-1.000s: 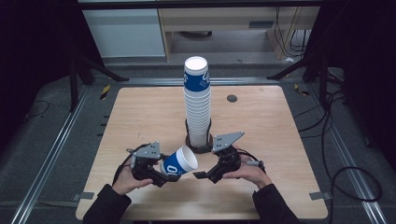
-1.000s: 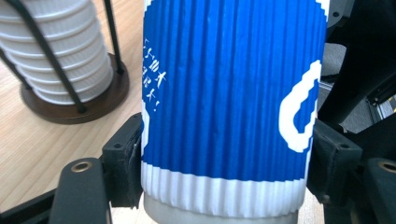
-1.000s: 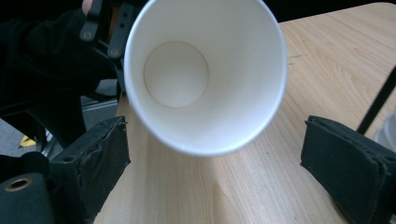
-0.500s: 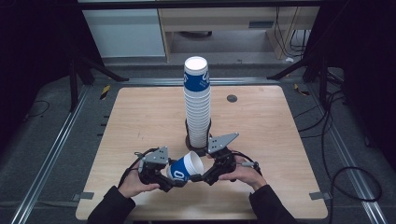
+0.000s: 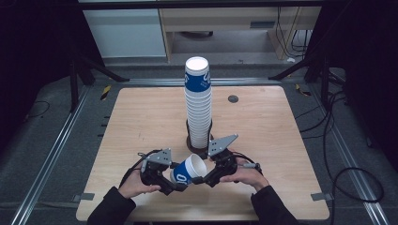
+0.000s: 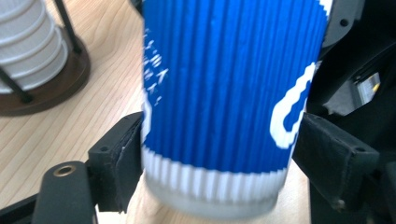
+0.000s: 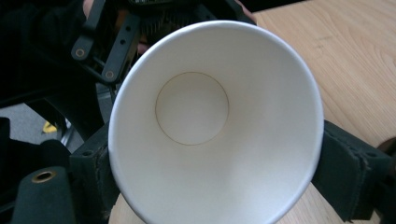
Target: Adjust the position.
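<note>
The ribbed paper cup (image 6: 224,93) is showing deep blue vertical ridges, white lettering, a white band near its base and a plain white inside (image 7: 205,121). Behind it, the tall cup stack (image 5: 198,110) is showing white ribs under a blue top cup, over the pale wood-grain worktop (image 5: 141,117).

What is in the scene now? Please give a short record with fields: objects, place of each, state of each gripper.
cup: blue ribbed paper cup, white inside, empty, held on its side above the table near the front edge
stack: tall stack of cups upright in a holder, table centre
left gripper: jaws pressed on the cup near its base
right gripper: jaws at the cup's rim, one each side, have just been closing; contact looks made
hands: both at the front edge
</note>
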`<state>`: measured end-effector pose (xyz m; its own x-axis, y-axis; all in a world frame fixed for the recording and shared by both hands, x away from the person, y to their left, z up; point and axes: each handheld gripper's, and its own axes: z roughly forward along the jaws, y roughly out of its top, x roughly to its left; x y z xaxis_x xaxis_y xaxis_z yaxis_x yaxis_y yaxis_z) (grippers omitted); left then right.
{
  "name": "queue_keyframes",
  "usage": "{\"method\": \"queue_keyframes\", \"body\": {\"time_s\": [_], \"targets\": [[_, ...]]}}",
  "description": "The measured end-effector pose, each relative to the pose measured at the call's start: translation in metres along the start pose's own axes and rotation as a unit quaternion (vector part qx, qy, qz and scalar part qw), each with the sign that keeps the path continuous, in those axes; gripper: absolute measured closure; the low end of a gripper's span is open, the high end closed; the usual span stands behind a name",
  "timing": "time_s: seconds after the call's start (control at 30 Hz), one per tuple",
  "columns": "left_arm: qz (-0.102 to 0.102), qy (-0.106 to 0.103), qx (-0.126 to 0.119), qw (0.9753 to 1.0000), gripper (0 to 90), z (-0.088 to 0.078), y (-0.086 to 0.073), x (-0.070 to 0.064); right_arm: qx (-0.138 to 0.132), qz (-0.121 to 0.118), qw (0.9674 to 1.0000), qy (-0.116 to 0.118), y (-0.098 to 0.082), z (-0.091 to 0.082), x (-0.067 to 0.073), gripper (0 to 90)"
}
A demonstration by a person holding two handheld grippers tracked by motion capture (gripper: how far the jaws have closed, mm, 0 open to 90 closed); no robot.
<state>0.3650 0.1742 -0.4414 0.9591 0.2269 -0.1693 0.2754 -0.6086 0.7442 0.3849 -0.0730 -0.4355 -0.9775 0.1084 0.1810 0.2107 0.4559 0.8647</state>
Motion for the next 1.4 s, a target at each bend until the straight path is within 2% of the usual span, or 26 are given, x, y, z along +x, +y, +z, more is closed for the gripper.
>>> {"method": "queue_keyframes", "body": {"time_s": [0.13, 0.33, 0.57, 0.7, 0.8, 0.87, 0.93, 1.03, 1.23, 1.4], "targets": [[-0.01, -0.004, 0.029, 0.9995, 19.3, 0.004, -0.001, 0.002, 0.036, -0.017, 0.9991, -0.015, -0.001, 0.003, 0.002, 14.6], [0.001, -0.01, 0.083, 0.9965, 21.6, 0.017, -0.003, 0.0, 0.066, -0.034, 0.9972, -0.006, -0.002, 0.014, 0.006, 14.5], [0.011, -0.014, 0.102, 0.9946, 26.7, 0.023, -0.004, -0.003, 0.084, -0.046, 0.9954, 0.001, -0.003, 0.02, 0.009, 14.4], [0.014, -0.008, 0.094, 0.9954, 27.1, 0.022, -0.003, -0.004, 0.082, -0.045, 0.9956, 0.0, -0.002, 0.019, 0.009, 13.8], [0.015, 0.001, 0.082, 0.9965, 27.2, 0.018, -0.003, -0.002, 0.072, -0.042, 0.9965, -0.01, -0.001, 0.017, 0.008, 11.7], [0.013, 0.004, 0.072, 0.9973, 27.3, 0.015, -0.003, 0.0, 0.056, -0.036, 0.9977, -0.016, 0.0, 0.014, 0.006, 9.3], [0.002, 0.007, 0.053, 0.9986, 27.3, 0.011, -0.004, 0.001, 0.041, -0.029, 0.9985, -0.02, 0.002, 0.009, 0.005, 7.9], [-0.004, 0.02, 0.024, 0.9995, 27.3, 0.003, -0.004, 0.004, 0.015, -0.016, 0.9992, -0.033, 0.003, 0.001, 0.002, 7.1], [-0.015, 0.038, -0.031, 0.9987, 27.3, -0.004, -0.002, 0.003, -0.036, 0.011, 0.9984, -0.042, 0.005, -0.005, -0.003, 7.3], [-0.014, 0.046, -0.042, 0.9979, 27.3, 0.0, 0.001, -0.001, -0.048, 0.017, 0.9981, -0.035, 0.006, 0.0, -0.002, 7.9]]}}
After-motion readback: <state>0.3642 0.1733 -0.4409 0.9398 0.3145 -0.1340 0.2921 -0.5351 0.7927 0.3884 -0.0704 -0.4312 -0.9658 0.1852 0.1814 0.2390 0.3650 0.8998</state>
